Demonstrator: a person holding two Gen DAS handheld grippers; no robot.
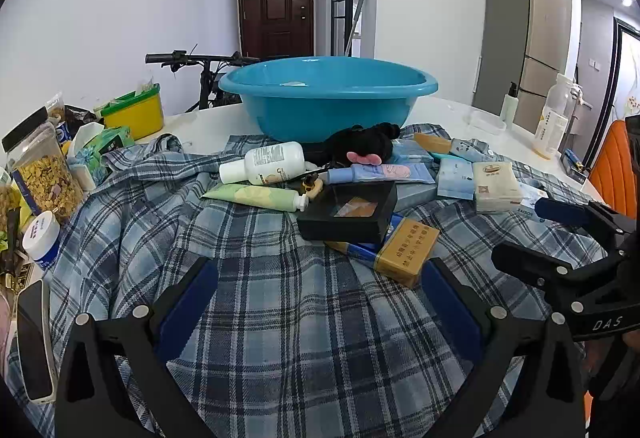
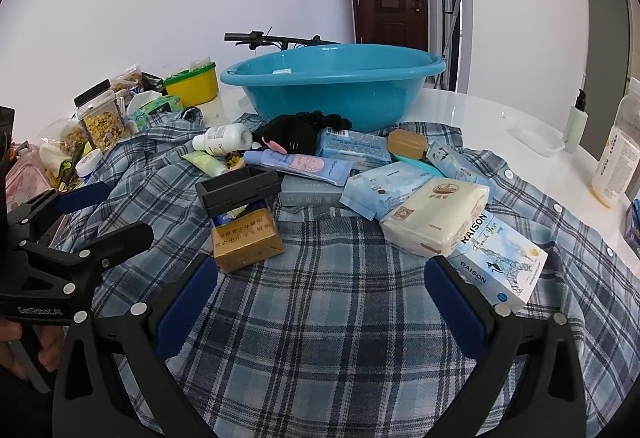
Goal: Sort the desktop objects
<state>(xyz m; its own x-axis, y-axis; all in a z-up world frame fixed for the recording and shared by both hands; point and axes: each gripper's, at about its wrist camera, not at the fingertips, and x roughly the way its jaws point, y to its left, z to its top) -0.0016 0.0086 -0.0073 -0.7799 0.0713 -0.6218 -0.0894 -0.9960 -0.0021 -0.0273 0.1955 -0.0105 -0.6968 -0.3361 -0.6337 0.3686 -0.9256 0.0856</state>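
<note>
- The left gripper (image 1: 320, 302) is seen spread wide, with nothing between its blue-padded fingers (image 1: 188, 302); it is held over the blue plaid shirt (image 1: 280, 318) that is spread on the white table (image 1: 448, 109).
- The right gripper (image 2: 320, 302) is likewise released and empty above the same shirt; in the left wrist view it is seen off to the right of the left gripper.
- Just ahead of the left gripper's right finger, a gold cigarette pack (image 1: 406, 252) is found lying on the shirt, touching a black tray-like box (image 1: 348, 211) beyond it.
- Just beside the right gripper's right finger, a RAISON cigarette box (image 2: 500, 262) is located, with a cream wrapped tissue pack (image 2: 436, 215) resting against it.
- Farther ahead, a heap is formed by a green tube (image 1: 256, 195), a white lotion bottle (image 1: 264, 163), a pink-and-blue tube (image 1: 380, 173), pale blue packets (image 1: 456, 177) and a black fabric item (image 1: 360, 143).
- Beyond the heap, a blue plastic basin (image 1: 328, 97) is placed on the table.
- To the far left, a cereal jar (image 1: 44, 173) and a yellow tub (image 1: 134, 111) are positioned.
</note>
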